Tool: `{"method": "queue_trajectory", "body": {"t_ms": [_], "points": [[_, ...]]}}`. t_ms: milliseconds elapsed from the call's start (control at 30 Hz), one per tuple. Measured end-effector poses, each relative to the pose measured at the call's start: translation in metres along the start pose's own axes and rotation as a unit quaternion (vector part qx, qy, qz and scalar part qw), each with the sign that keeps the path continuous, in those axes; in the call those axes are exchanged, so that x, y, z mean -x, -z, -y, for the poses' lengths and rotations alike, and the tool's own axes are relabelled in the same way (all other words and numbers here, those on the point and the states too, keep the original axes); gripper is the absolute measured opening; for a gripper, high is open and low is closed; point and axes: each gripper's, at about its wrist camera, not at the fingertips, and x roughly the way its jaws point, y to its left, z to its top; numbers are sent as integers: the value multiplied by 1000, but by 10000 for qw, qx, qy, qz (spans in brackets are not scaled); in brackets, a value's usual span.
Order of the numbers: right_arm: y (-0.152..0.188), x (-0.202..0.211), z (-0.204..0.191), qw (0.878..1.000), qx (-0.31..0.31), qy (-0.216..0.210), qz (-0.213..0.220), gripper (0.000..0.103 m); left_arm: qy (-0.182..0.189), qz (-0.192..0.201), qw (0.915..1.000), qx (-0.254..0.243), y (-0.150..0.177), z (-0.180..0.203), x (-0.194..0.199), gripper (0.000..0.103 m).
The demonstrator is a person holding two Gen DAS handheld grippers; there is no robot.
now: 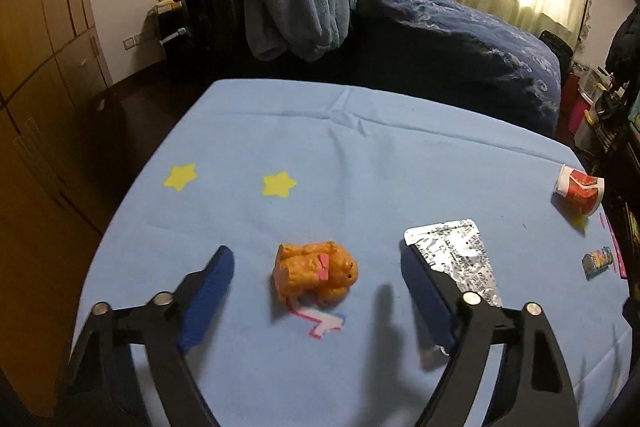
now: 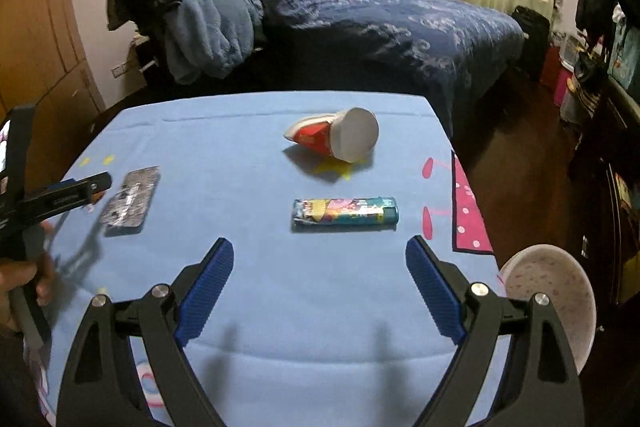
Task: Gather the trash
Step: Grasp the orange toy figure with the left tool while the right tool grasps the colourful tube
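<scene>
An orange crumpled toy-like lump [image 1: 314, 273] with a pink bit lies on the light blue tablecloth [image 1: 320, 147]. My left gripper [image 1: 318, 259] hangs open above the cloth with the lump between its blue pads, untouched. A silver foil wrapper [image 1: 460, 255] lies beside its right pad. A crushed red and white paper cup [image 1: 580, 191] and a colourful small tube [image 1: 598, 261] lie at the right. In the right wrist view my right gripper [image 2: 320, 251] is open just short of the colourful tube [image 2: 346, 213]. The cup [image 2: 340, 137] lies beyond it, the foil wrapper [image 2: 130, 201] at left.
A white bowl [image 2: 556, 295] sits off the table's right front corner. A bed with a dark blue quilt [image 2: 380, 23] stands behind the table, clothes piled at its head. Wooden wardrobes [image 1: 44, 27] line the left wall. A hand [image 2: 24, 283] holds the left gripper [image 2: 80, 189].
</scene>
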Motion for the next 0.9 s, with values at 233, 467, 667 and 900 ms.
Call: {"method": "queue_trajectory", "body": {"t_ms": [233, 467, 667, 900], "points": [[-11, -41, 10, 9991, -200, 209, -325, 89, 48, -55, 9999, -79, -3, -2, -7, 46], [-17, -63, 10, 9979, -282, 295, -496, 89, 3, -45, 9998, -200, -2, -1, -6, 42], [-21, -68, 9, 9975, -186, 432, -535, 86, 98, -51, 9999, -75, -2, -7, -3, 42], [-17, -62, 8, 9977, -127, 376, -550, 80, 141, -20, 9999, 96, 2, -15, 8, 42]]}}
